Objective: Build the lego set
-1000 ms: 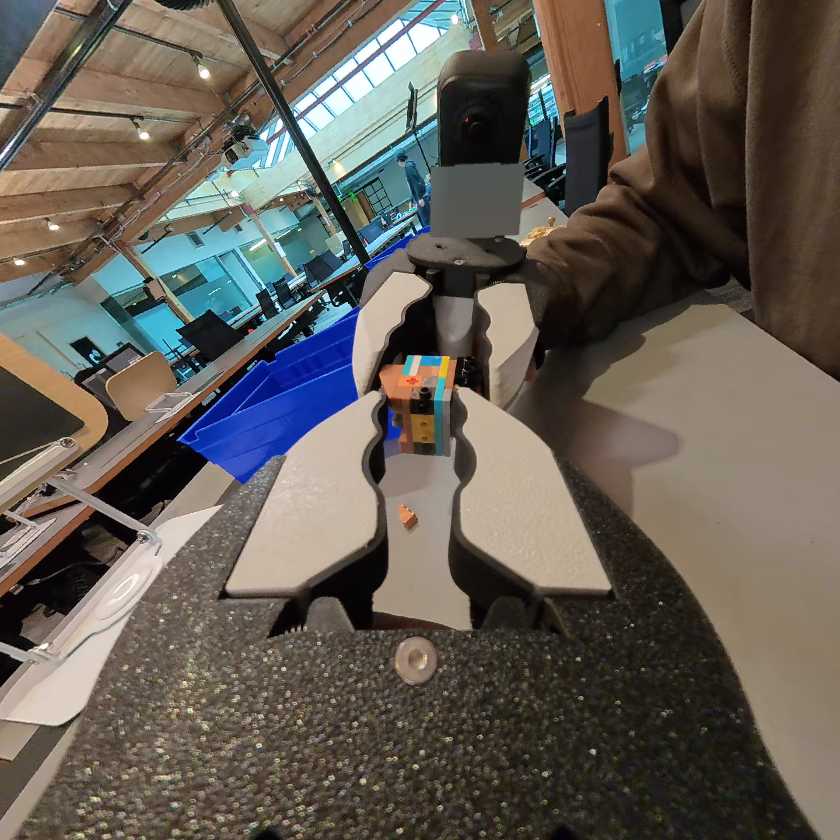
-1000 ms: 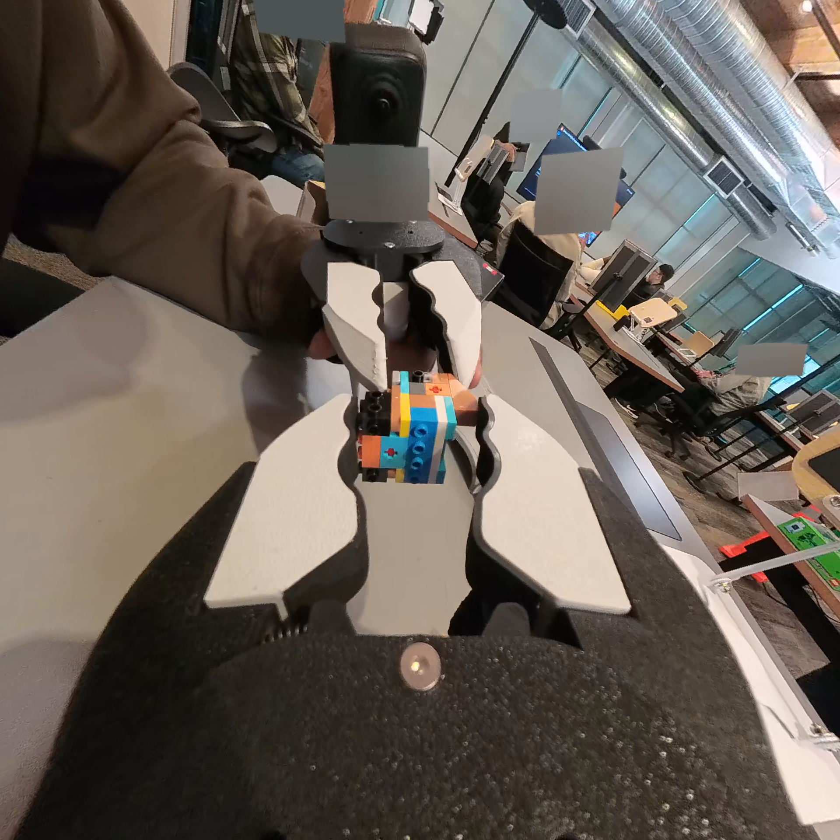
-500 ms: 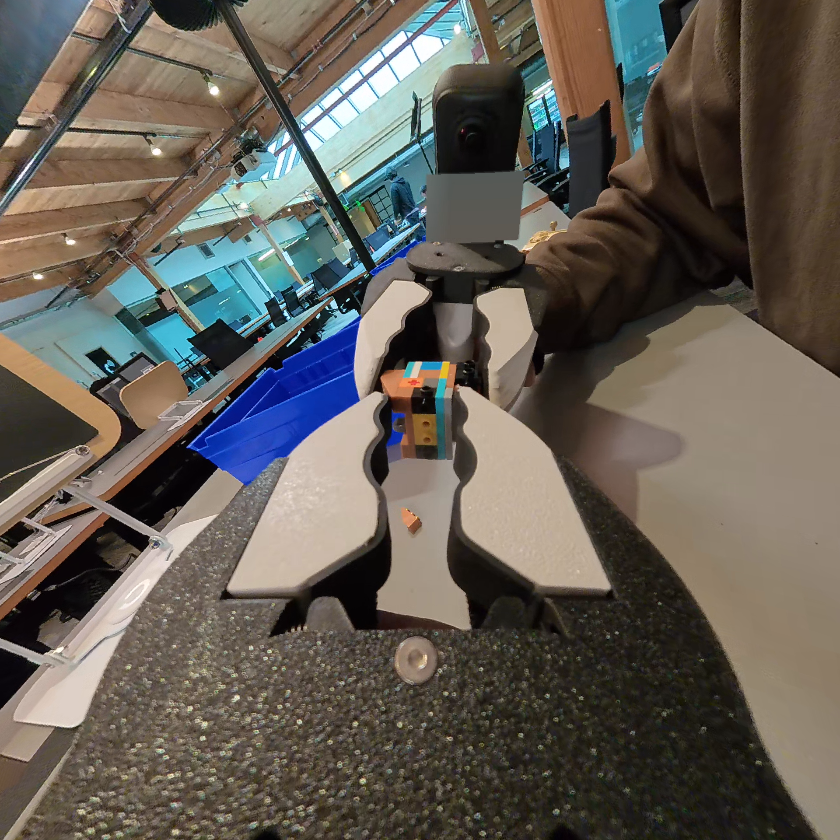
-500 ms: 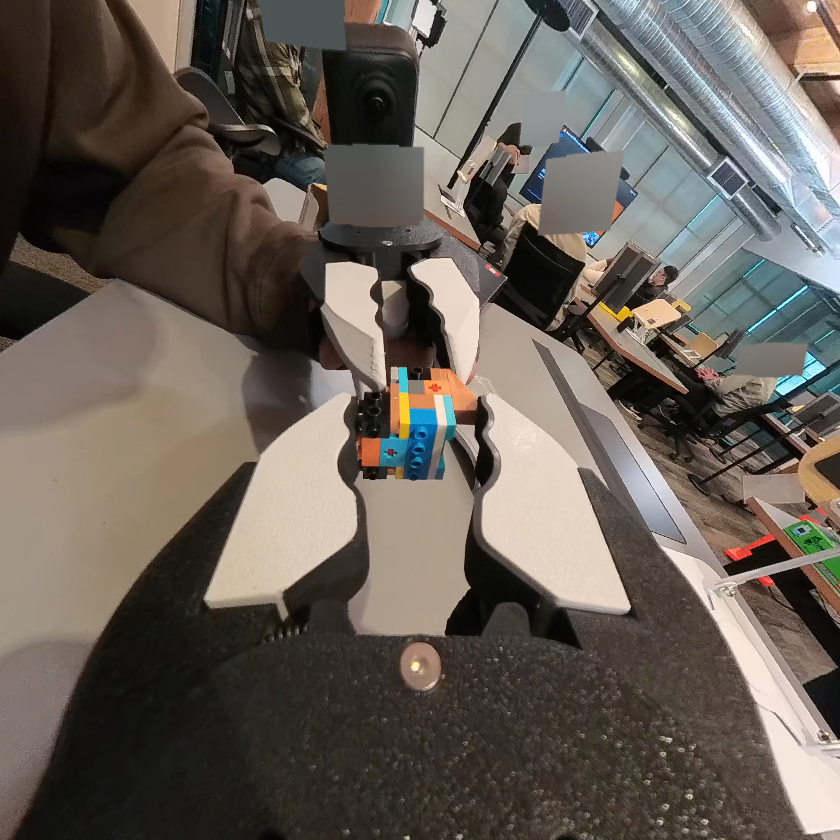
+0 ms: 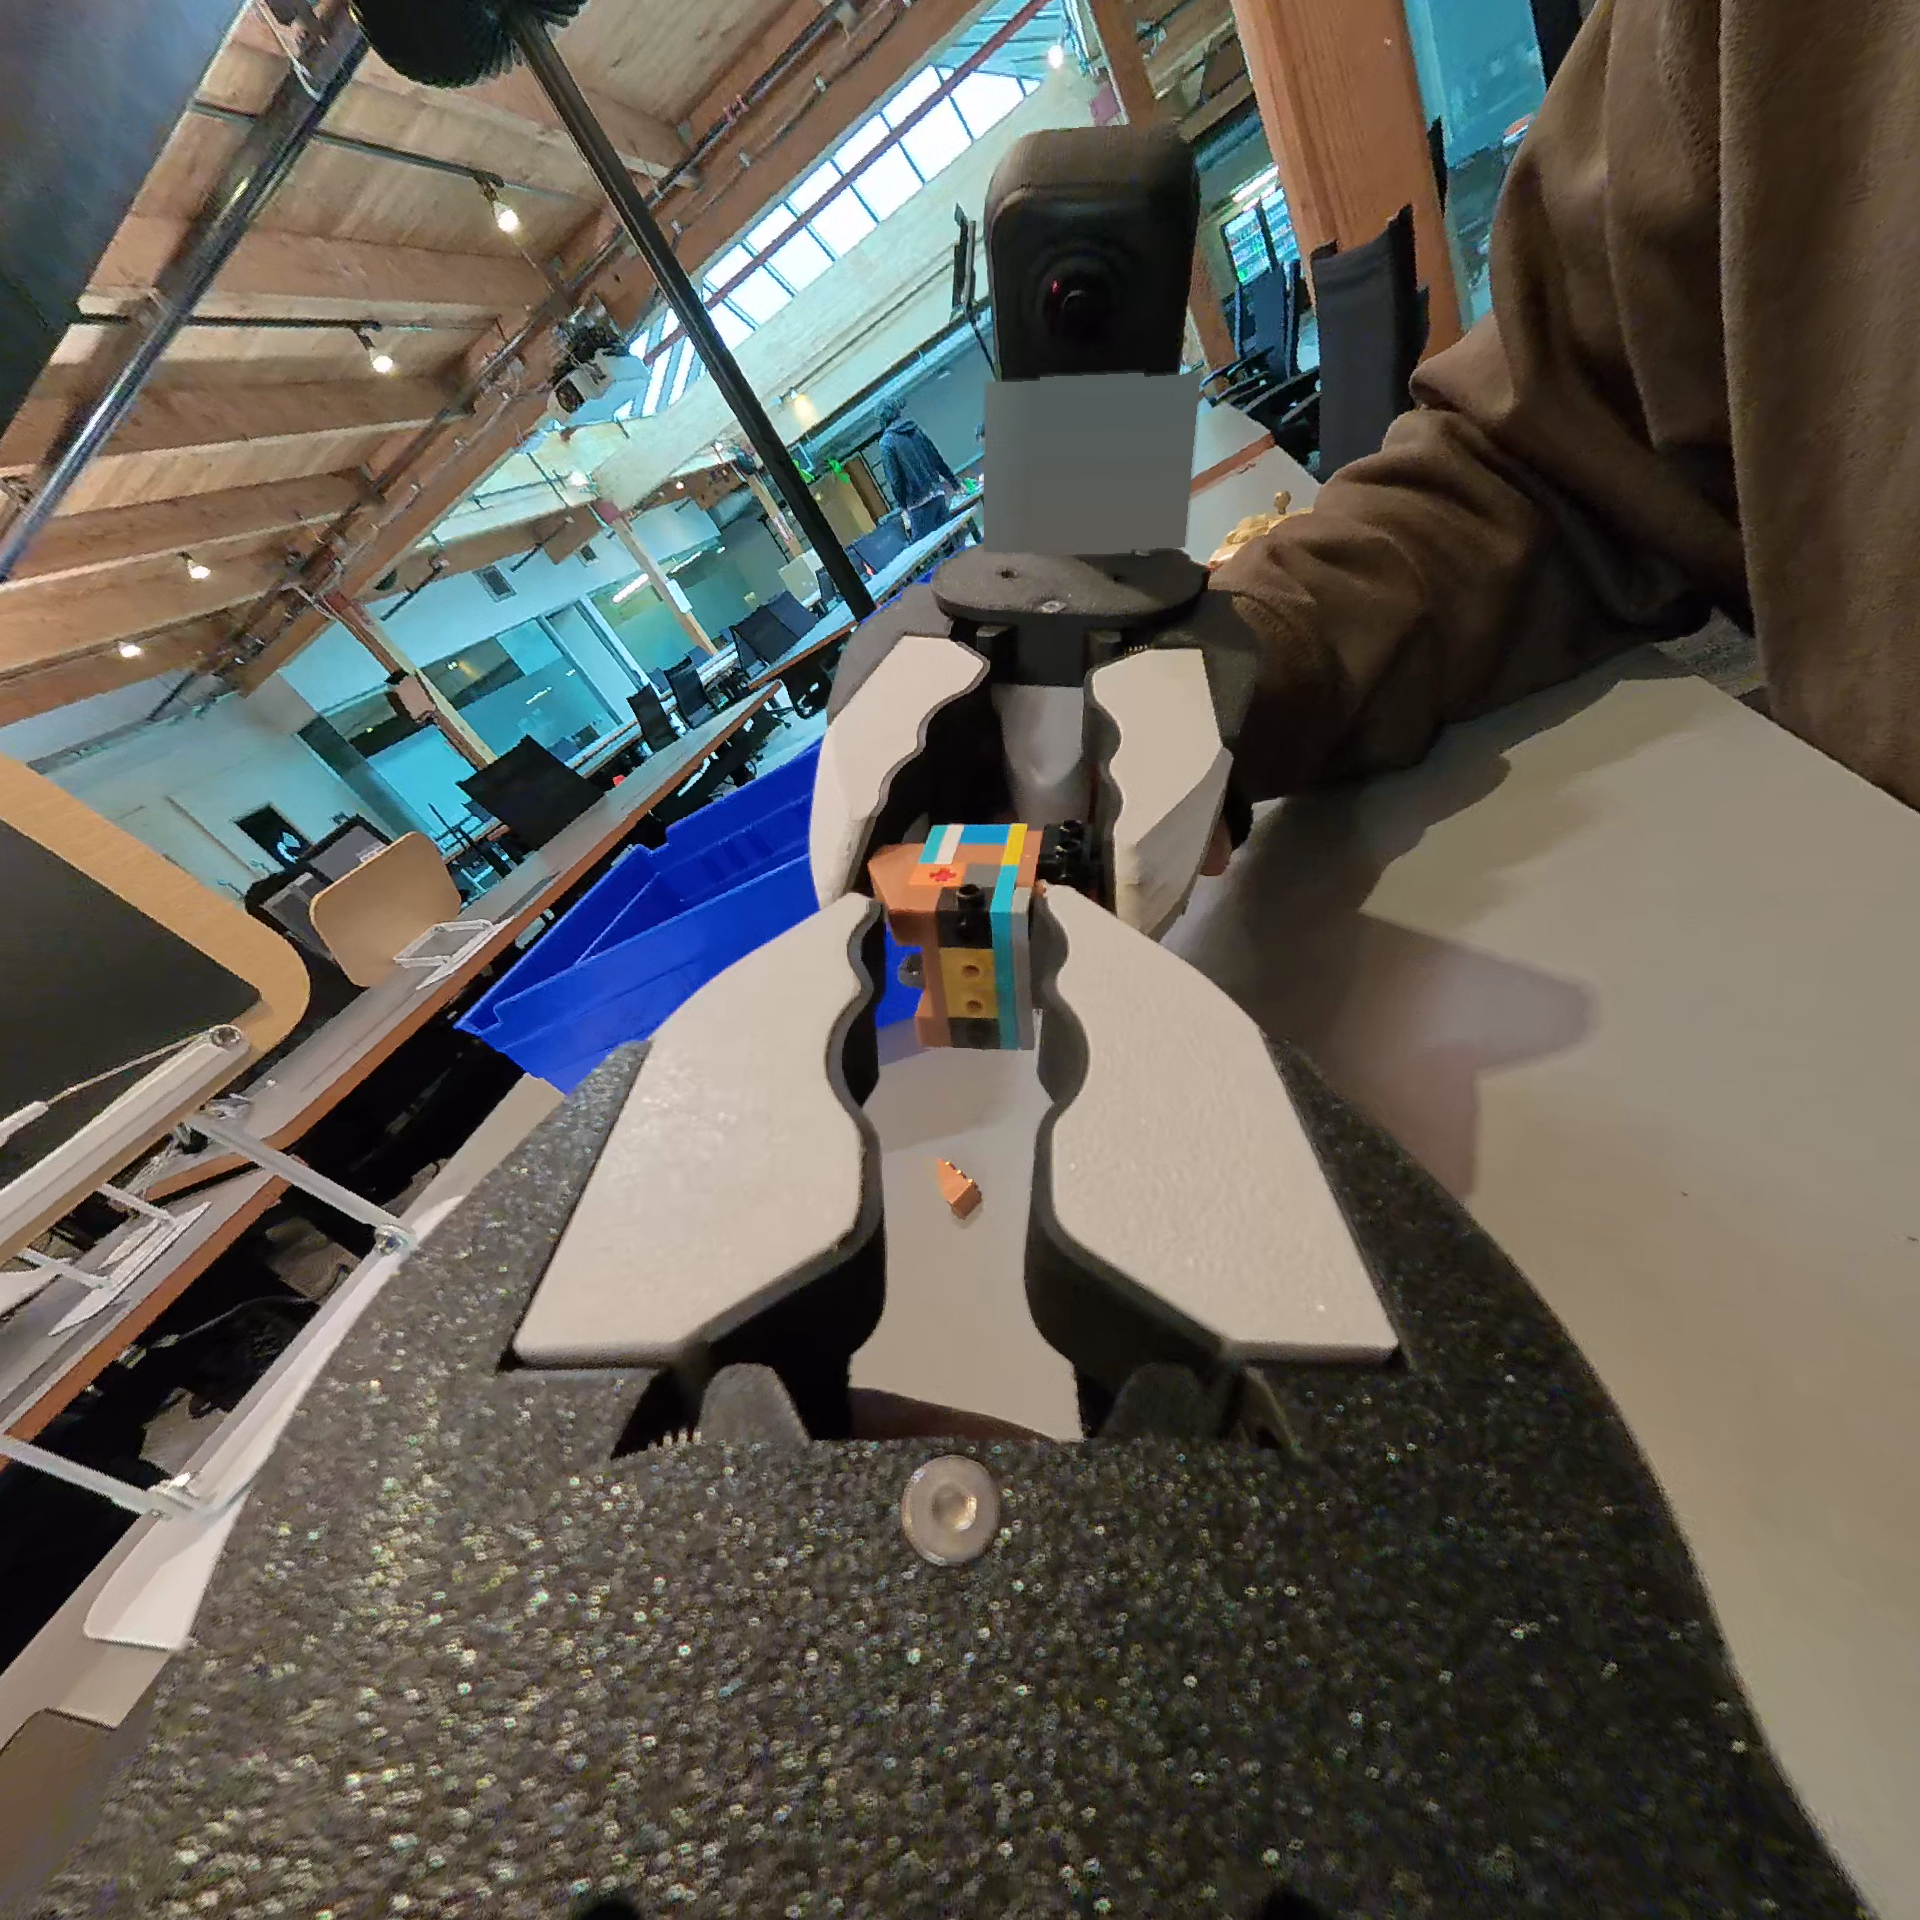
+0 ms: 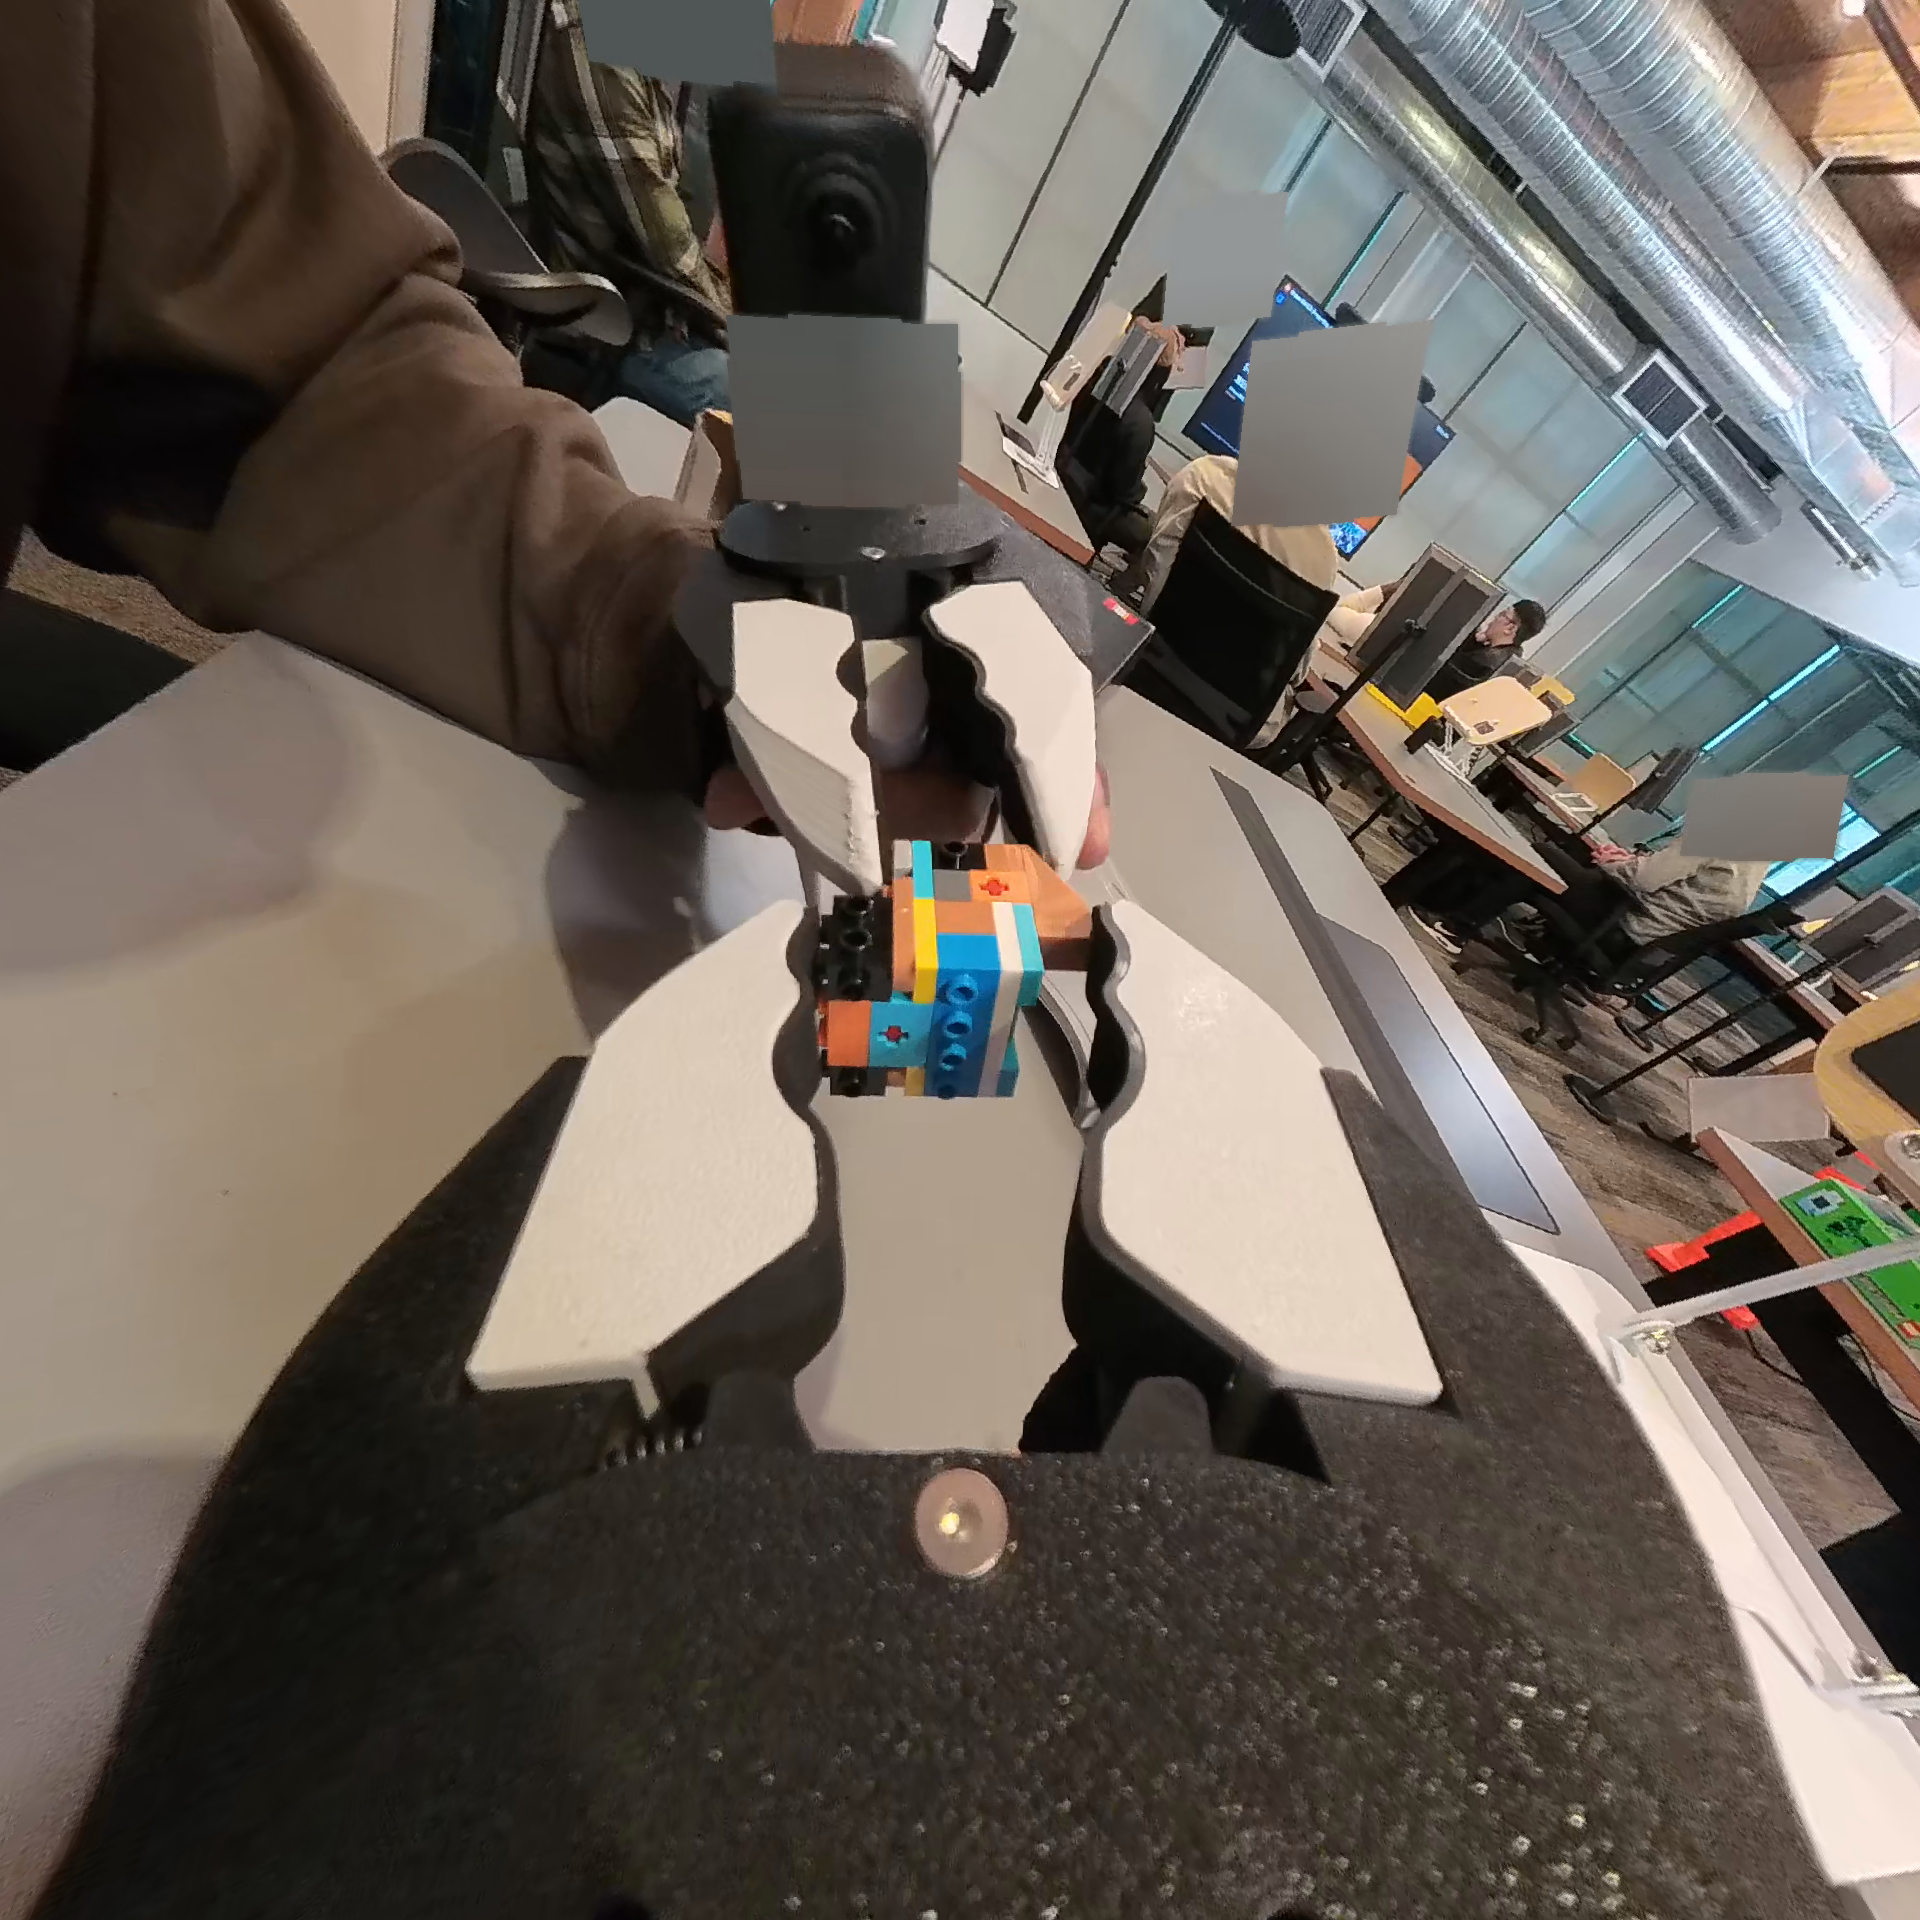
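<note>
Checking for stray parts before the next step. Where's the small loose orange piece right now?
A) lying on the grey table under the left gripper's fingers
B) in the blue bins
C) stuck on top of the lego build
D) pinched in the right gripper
A: in the left wrist view the small orange piece lies alone on the grey table, seen between the left gripper's fingers, apart from the lego build.
</note>
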A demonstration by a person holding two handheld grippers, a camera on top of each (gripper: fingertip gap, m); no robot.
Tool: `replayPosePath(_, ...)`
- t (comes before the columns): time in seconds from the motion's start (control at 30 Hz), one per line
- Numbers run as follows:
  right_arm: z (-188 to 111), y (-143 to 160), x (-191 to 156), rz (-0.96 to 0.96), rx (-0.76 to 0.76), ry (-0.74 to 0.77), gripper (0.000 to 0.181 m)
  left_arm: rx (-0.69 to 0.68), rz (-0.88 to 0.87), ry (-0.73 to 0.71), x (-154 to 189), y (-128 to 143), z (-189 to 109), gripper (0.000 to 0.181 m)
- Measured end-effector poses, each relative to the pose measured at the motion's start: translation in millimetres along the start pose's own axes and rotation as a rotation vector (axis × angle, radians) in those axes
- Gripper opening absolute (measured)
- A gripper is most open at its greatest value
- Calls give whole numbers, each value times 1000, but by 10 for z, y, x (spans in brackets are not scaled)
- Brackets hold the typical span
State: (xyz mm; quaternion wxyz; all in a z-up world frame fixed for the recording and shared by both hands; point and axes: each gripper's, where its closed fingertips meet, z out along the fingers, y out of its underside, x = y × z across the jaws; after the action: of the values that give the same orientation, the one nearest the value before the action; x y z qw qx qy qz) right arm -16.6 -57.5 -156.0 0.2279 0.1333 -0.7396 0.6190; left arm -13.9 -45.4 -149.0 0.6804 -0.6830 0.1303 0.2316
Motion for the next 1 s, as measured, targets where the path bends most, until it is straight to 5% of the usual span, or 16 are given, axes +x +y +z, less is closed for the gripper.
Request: replayPosePath(1.0, 5, -31, -35, 3, 14, -11, 49, 46, -42, 18, 31, -47, -19, 26)
